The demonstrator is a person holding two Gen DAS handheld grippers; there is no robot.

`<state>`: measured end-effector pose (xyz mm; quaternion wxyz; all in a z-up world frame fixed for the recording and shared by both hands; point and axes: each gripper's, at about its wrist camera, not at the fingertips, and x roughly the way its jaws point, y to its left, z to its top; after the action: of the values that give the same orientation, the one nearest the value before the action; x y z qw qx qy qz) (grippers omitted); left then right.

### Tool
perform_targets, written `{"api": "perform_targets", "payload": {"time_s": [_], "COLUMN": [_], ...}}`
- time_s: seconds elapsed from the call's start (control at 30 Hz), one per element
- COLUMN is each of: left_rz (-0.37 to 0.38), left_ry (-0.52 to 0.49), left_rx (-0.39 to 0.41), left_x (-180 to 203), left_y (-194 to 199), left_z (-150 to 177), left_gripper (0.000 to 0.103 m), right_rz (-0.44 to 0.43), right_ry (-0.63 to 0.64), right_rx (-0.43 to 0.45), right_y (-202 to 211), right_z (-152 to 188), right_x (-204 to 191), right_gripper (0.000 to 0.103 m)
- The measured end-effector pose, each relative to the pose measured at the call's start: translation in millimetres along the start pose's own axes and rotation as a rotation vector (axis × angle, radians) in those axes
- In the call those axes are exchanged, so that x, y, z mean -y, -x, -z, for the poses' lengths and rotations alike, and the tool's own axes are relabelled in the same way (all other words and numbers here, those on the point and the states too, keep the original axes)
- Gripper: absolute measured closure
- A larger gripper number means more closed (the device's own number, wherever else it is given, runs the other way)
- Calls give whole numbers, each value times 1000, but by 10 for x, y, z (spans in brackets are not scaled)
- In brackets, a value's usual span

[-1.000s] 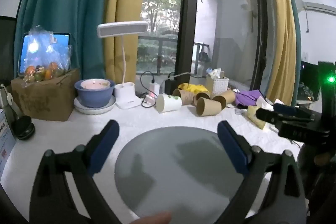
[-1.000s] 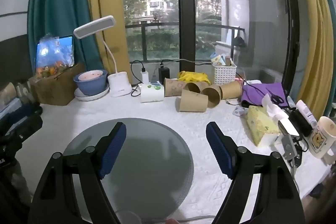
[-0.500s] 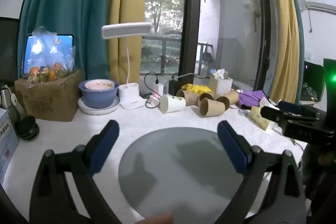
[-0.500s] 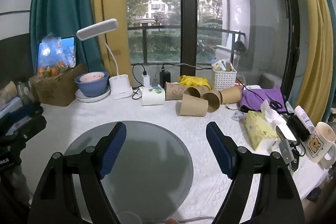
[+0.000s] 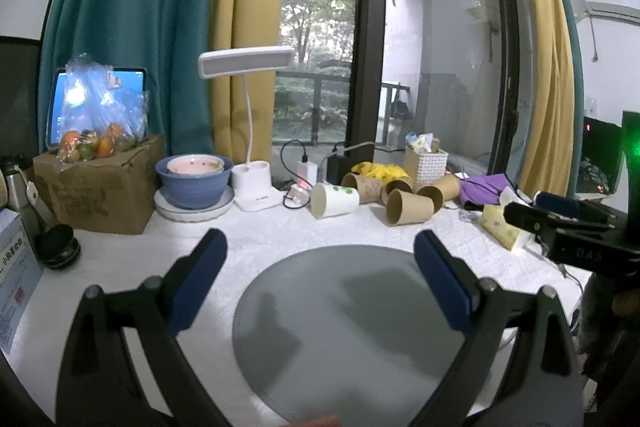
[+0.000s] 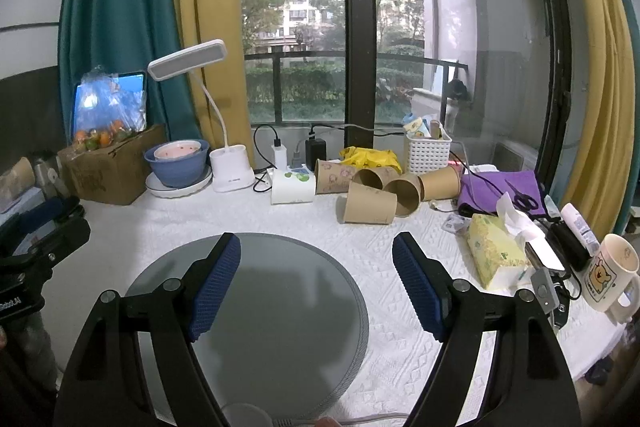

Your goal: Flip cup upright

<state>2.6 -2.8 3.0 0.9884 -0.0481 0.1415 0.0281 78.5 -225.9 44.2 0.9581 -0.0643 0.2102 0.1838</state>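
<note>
Several paper cups lie on their sides at the back of the white table. A white cup with green leaves (image 5: 334, 200) (image 6: 291, 187) lies left of a cluster of brown cups (image 5: 409, 206) (image 6: 370, 203). A round grey mat (image 5: 360, 331) (image 6: 256, 311) lies in front, under both grippers. My left gripper (image 5: 320, 287) is open and empty above the mat. My right gripper (image 6: 318, 287) is open and empty above the mat, well short of the cups. Each gripper shows at the other view's edge.
A white desk lamp (image 6: 232, 175), a blue bowl on a plate (image 6: 178, 163), a cardboard box with fruit (image 6: 108, 167), a white basket (image 6: 427, 155), purple cloth (image 6: 500, 191), a tissue pack (image 6: 496, 251) and a bear mug (image 6: 612, 273) ring the table. Chargers and cables lie behind the cups.
Both grippers have drawn back and risen slightly, so the cups and back clutter look a little farther off. Both stay open and empty.
</note>
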Motion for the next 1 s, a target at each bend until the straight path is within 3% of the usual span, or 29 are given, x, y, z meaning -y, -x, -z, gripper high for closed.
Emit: {"api": "perform_targets", "payload": {"time_s": [1.0], "left_rz": [-4], "left_ry": [8], "left_rx": [15], "left_x": [-32], "left_y": [43], "left_z": [-17], "left_gripper": [7], "right_rz": [-2], "right_ry": [2], "right_rx": [4], "right_y": [23], "right_z": [-26], "right_x": [-16], "right_gripper": [22]}}
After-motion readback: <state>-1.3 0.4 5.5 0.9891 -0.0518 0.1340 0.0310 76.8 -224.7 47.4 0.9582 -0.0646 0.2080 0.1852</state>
